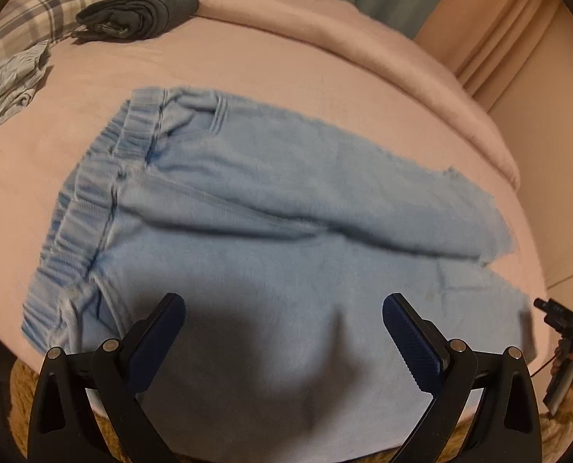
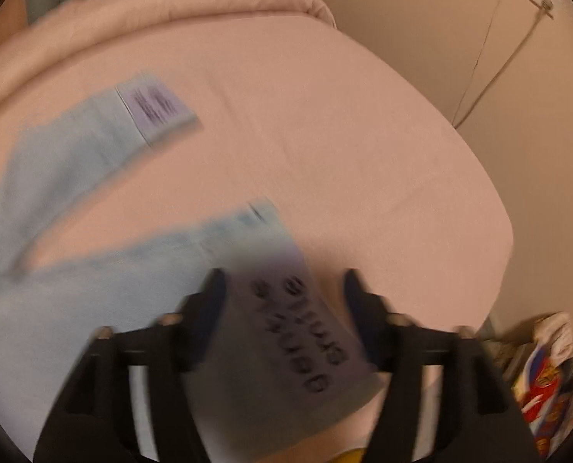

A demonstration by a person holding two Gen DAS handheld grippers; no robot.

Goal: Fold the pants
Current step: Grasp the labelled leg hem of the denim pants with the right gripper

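Observation:
Light blue pants [image 1: 271, 208] lie flat on the pink bed sheet [image 1: 247, 73], elastic waistband [image 1: 93, 200] to the left and both legs running right. My left gripper [image 1: 284, 308] hovers over the near leg, jaws wide open with nothing between them. In the blurred right wrist view the two leg ends lie spread apart, each with a pale printed label: the far label [image 2: 155, 110] and the near label [image 2: 298, 328]. My right gripper [image 2: 284, 281] is open around the near label, with sheet showing beside the right finger.
A folded dark grey garment [image 1: 139, 11], a plaid pillow [image 1: 31, 15] and a crumpled grey-blue cloth [image 1: 8, 88] sit at the far left. A rolled pink duvet [image 1: 382, 50] lines the far side. The bed's corner [image 2: 494, 254] drops off to a colourful pile [image 2: 545, 386].

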